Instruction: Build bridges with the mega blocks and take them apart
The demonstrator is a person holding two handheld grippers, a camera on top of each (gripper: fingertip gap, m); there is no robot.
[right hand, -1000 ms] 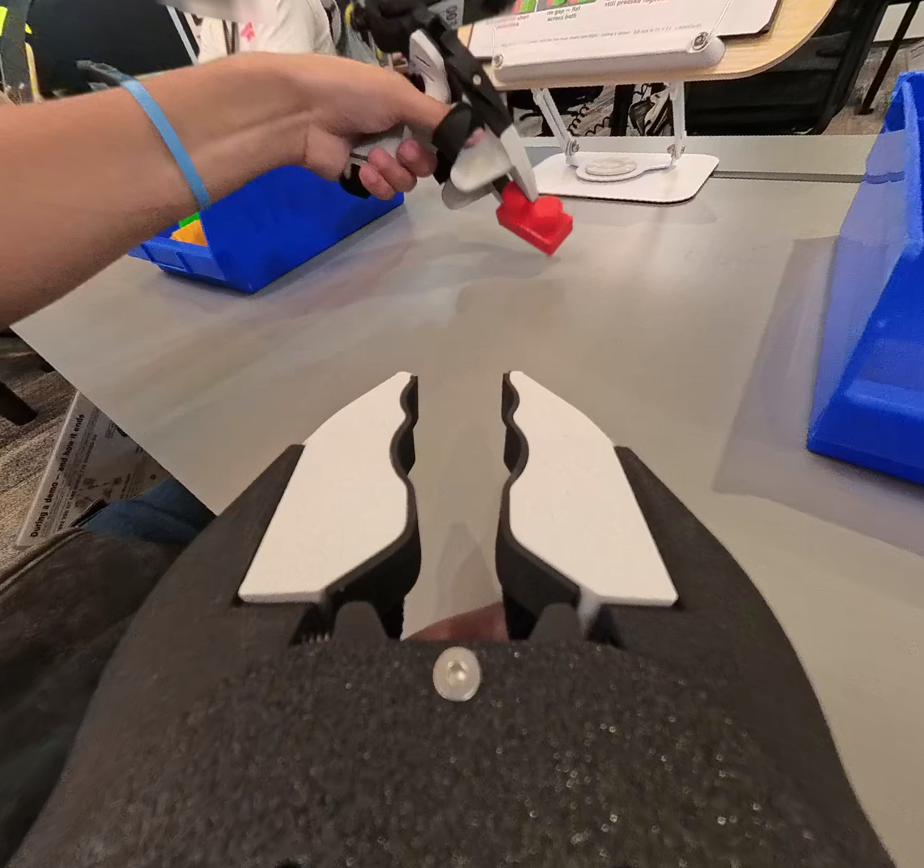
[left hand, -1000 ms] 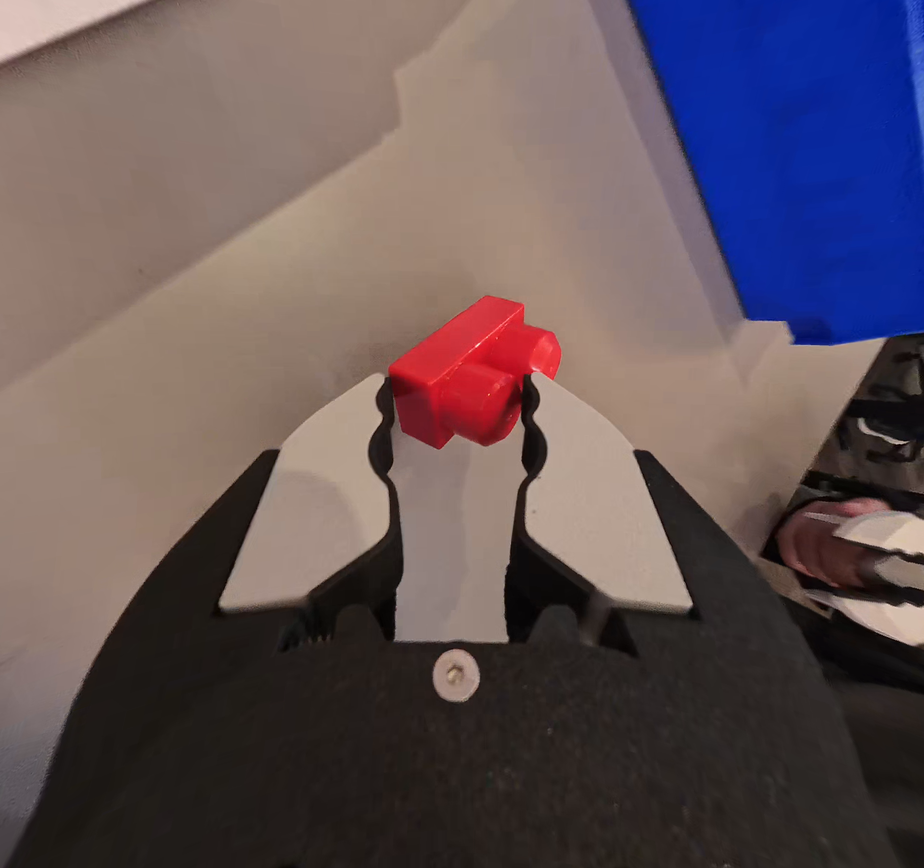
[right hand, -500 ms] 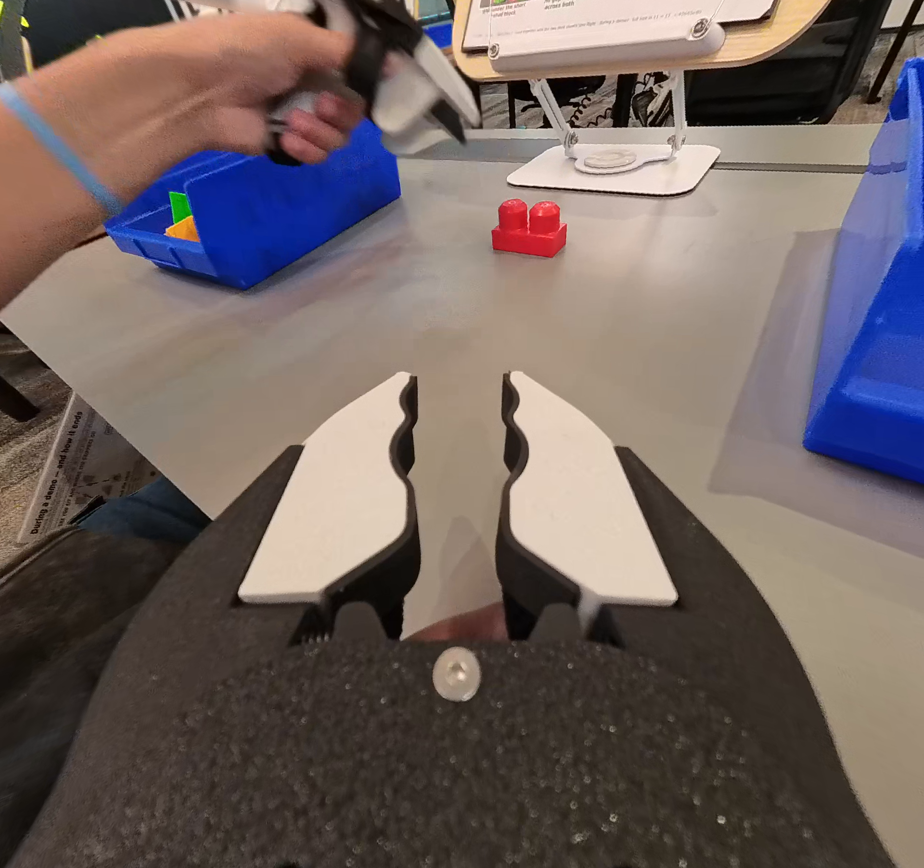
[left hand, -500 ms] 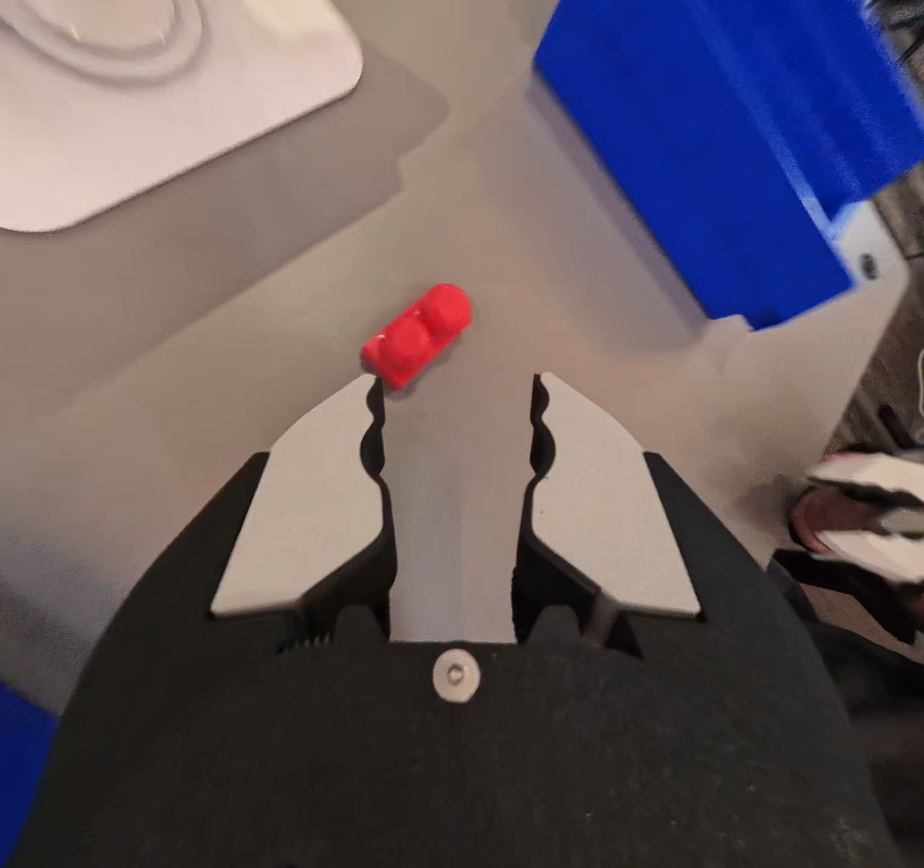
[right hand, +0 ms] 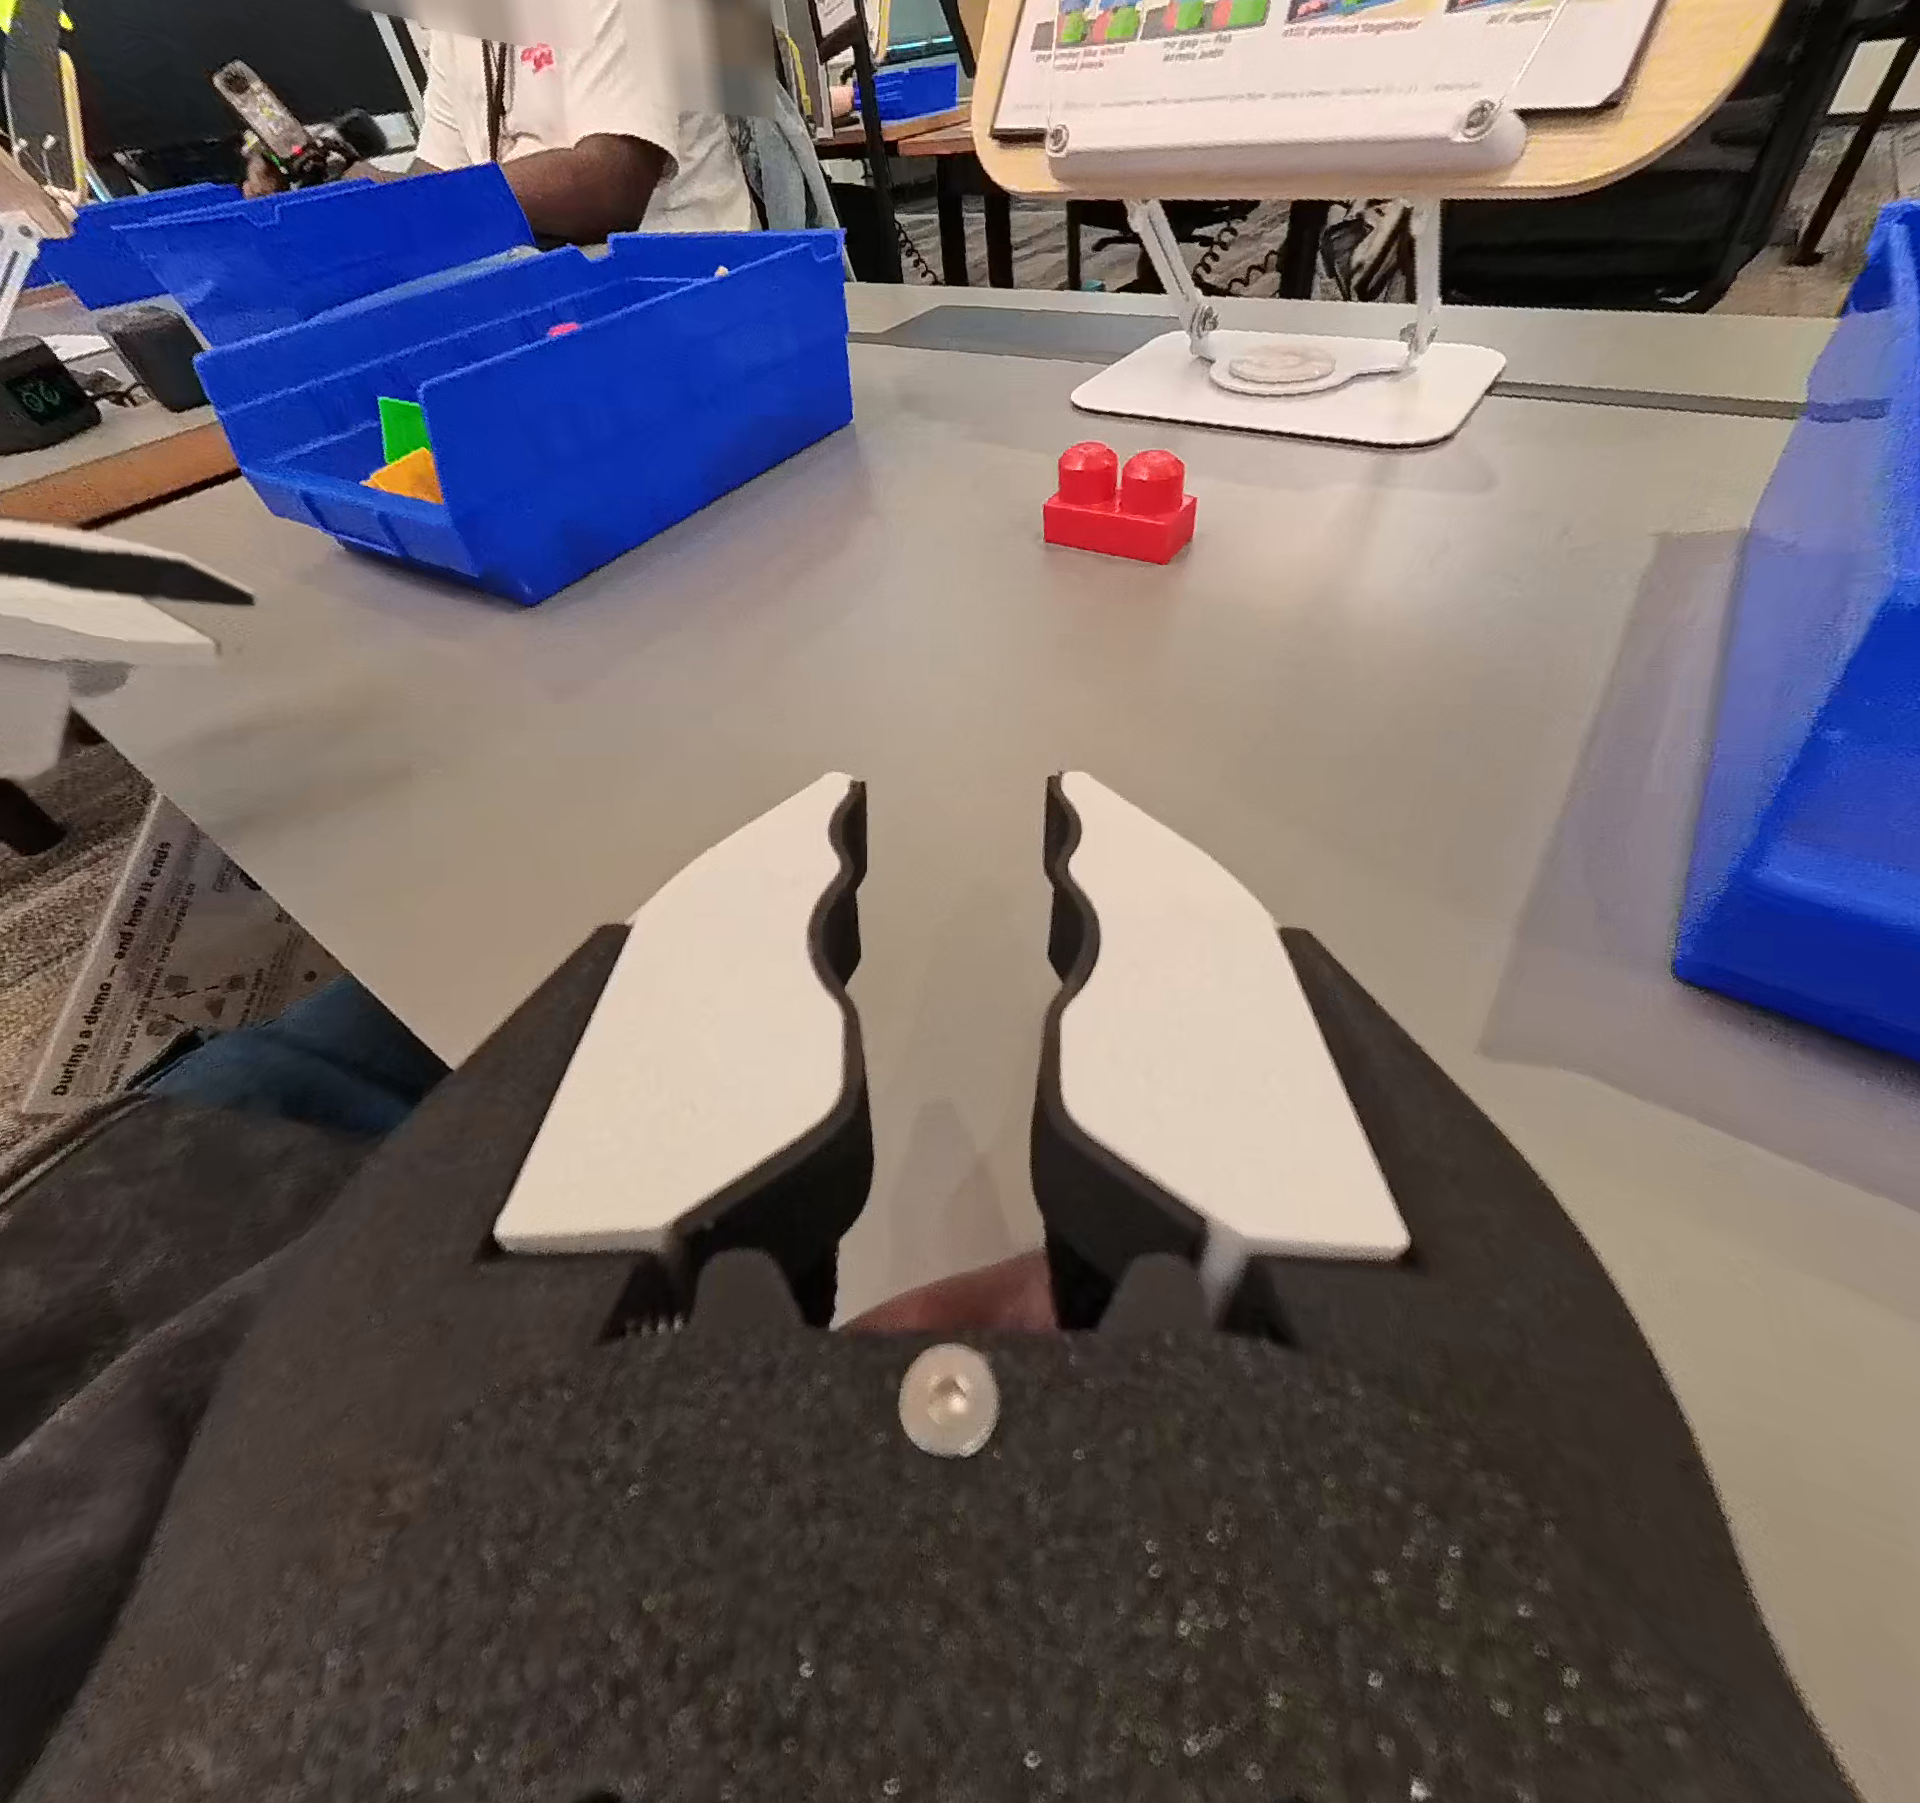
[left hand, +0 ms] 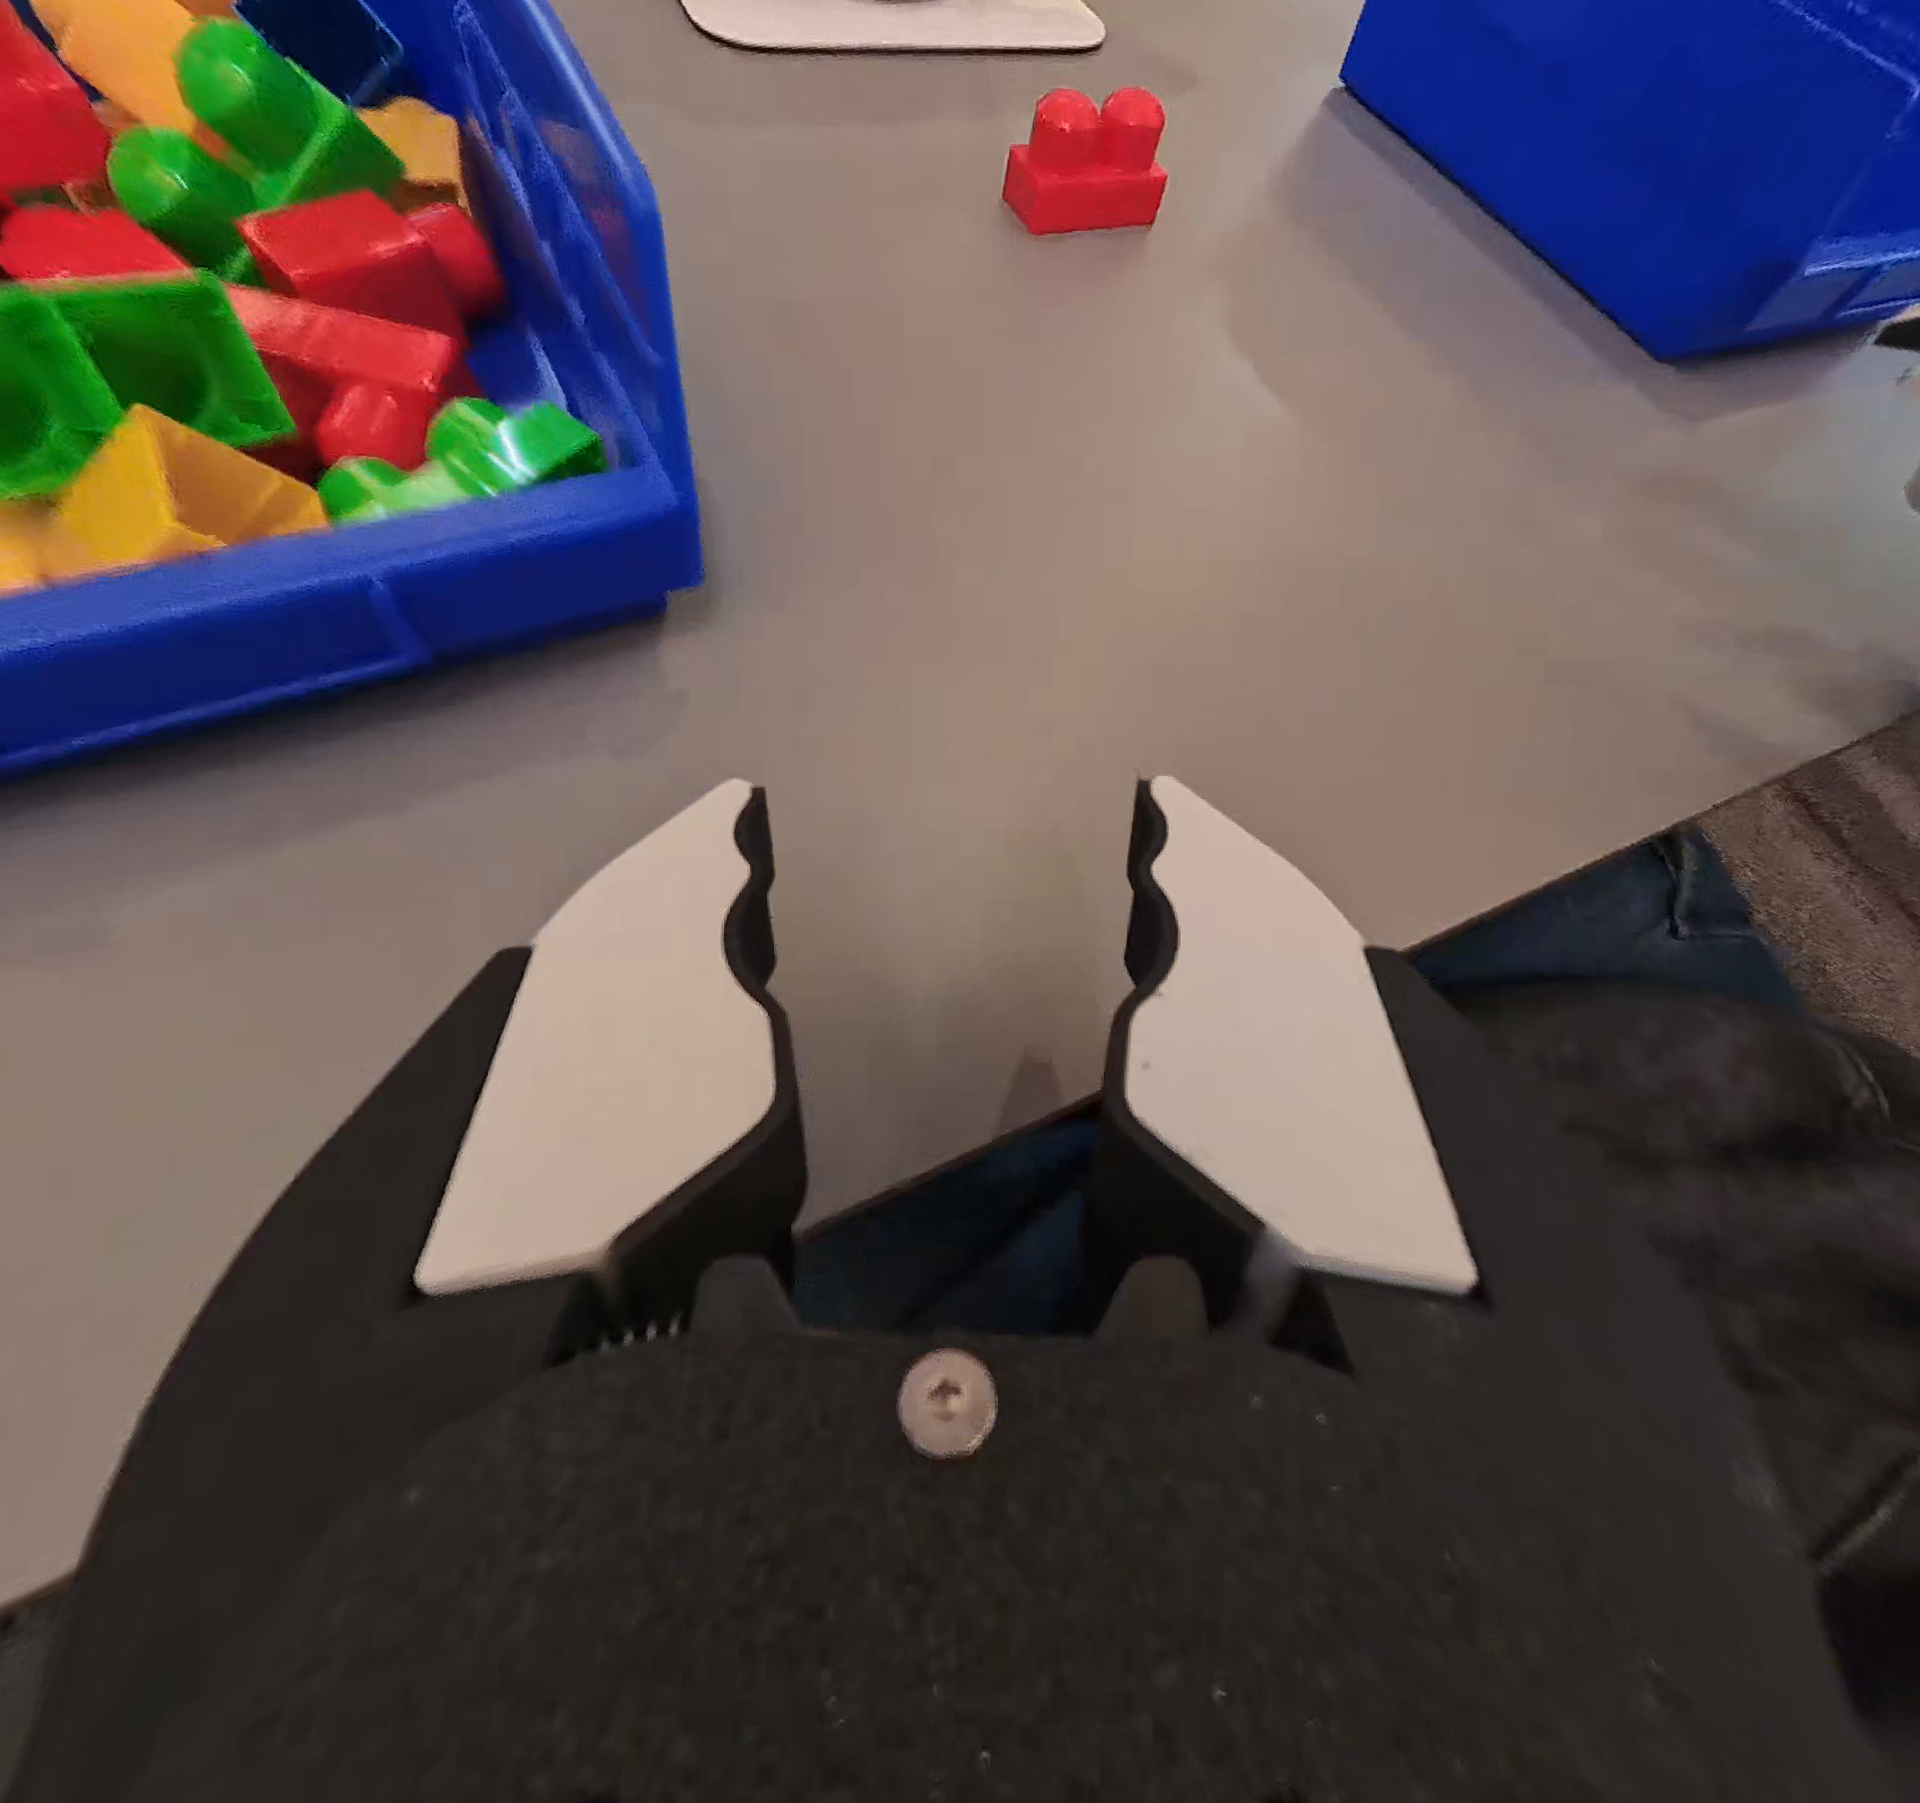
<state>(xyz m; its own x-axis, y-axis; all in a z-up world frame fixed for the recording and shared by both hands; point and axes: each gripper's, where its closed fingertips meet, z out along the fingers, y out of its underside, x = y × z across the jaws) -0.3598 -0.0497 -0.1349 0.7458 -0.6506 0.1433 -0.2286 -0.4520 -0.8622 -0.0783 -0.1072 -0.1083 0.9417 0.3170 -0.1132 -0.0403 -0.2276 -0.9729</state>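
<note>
Holding my left gripper [left hand: 948, 797] wide apart and empty above the grey table [left hand: 935, 548]; my right gripper [right hand: 954, 787] is parted too, gripping nothing. 1 red block [right hand: 1118, 508] stands upright mid-table, between 2 blue bins [left hand: 582, 299].

The left bin [left hand: 343, 600] is cut off by the left and top edges; its blocks [left hand: 260, 299] overlap, hiding lower ones. The right bin [right hand: 1829, 714] runs past the right edge, contents hidden. The stand's board [right hand: 1351, 39] is cropped at the top. The left gripper [right hand: 125, 610] shows only blurred fingertips at the left edge.
</note>
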